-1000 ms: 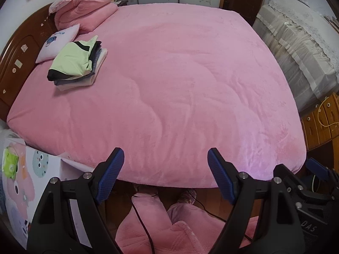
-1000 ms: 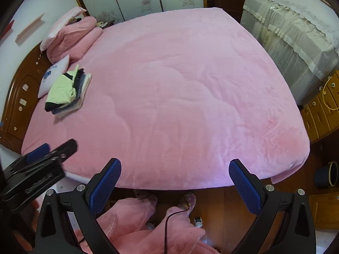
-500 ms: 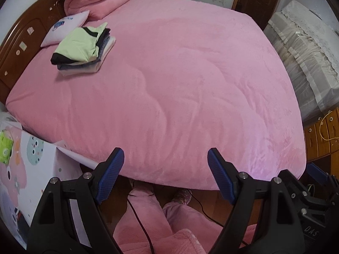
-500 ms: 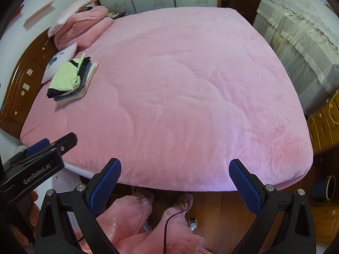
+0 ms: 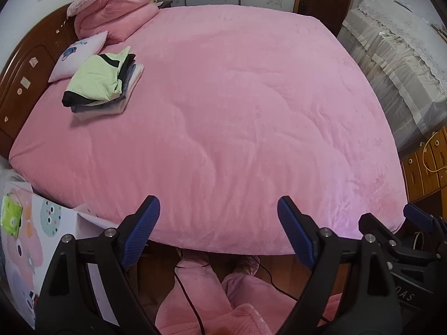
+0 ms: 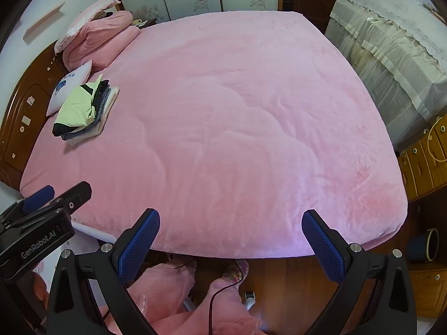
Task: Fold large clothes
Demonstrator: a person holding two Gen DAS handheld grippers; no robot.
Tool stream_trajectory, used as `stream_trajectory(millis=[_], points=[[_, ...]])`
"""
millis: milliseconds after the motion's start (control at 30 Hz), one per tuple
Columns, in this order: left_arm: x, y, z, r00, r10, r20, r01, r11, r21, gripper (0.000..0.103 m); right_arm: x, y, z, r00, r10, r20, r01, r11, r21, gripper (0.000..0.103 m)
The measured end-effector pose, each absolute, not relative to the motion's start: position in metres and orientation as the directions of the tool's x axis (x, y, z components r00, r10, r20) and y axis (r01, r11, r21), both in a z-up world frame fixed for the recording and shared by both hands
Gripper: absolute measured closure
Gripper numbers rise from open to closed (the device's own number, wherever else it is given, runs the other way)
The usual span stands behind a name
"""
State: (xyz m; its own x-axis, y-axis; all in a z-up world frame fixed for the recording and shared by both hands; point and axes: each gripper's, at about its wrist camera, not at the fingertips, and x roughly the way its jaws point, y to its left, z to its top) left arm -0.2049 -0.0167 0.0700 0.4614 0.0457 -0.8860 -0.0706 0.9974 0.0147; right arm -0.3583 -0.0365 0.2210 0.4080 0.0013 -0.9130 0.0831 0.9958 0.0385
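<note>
A wide pink blanket [image 5: 237,97] [image 6: 237,117] covers the bed, spread flat. A stack of folded clothes [image 5: 103,83] [image 6: 83,109], pale green on top, lies on it at the far left near the headboard. My left gripper [image 5: 218,209] hangs over the bed's near edge; its jaws are opening and nothing is between them. My right gripper [image 6: 231,217] is held over the same edge, open and empty. Each gripper shows at the edge of the other's view: the right gripper [image 5: 413,217] and the left gripper [image 6: 42,212].
A folded pink quilt [image 5: 117,8] and a small white pillow [image 5: 81,53] lie against the wooden headboard [image 5: 19,83]. Cloth-covered furniture [image 5: 391,64] and wooden drawers [image 5: 424,164] stand on the right, a patterned box [image 5: 30,237] on the left. A person's legs in pink trousers [image 5: 201,293] stand below.
Both views swayed a little over the bed's near edge and came back. Nothing was taken hold of or let go; the clothes stack has not moved.
</note>
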Motion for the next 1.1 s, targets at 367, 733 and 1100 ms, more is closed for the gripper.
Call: stream_trajectory(millis=[367,733,1100], points=[[-0.199,-0.021,0.067,0.445,0.029,-0.895,-0.045,0.999,0.011,0.000,-0.359,-0.030,0.214,0.417,0.000,-0.909,0.095,0.994,0.044,0.000],[-0.205,-0.020,0.067,0.456,0.026,-0.890,-0.052,0.999,0.002,0.000,-0.360,-0.021,0.209,0.420,-0.006,-0.908,0.103,0.994,0.041,0.000],[-0.209,-0.021,0.068,0.458,0.023,-0.888,-0.061,0.998,-0.005,0.000,-0.364,-0.010,0.205,0.427,-0.014,-0.904,0.111,0.993,0.037,0.000]])
